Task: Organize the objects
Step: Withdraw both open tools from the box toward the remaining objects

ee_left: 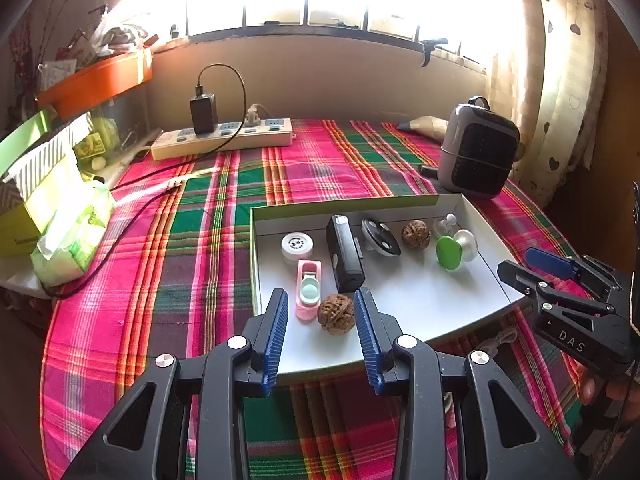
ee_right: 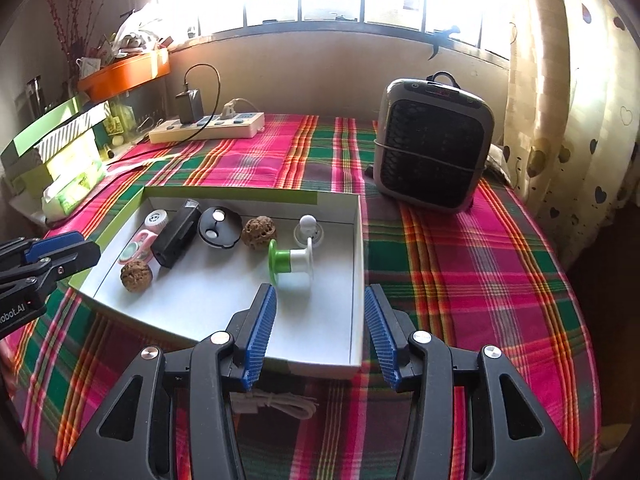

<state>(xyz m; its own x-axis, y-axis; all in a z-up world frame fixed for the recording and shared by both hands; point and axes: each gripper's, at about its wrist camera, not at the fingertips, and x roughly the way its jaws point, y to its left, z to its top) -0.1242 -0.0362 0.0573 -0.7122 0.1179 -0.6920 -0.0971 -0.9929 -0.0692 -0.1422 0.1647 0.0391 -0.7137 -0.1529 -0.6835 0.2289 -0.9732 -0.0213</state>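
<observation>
A shallow white tray lies on the plaid cloth. It holds a near walnut, a far walnut, a pink case, a black box, a white round tin, a black disc, a green-and-white spool and a small white plug. My left gripper is open just above the near walnut. My right gripper is open over the tray's near right corner, empty.
A grey heater stands at the back right. A power strip with a charger and black cable lies at the back. Boxes and tissue packs crowd the left edge. A coiled white cable lies before the tray.
</observation>
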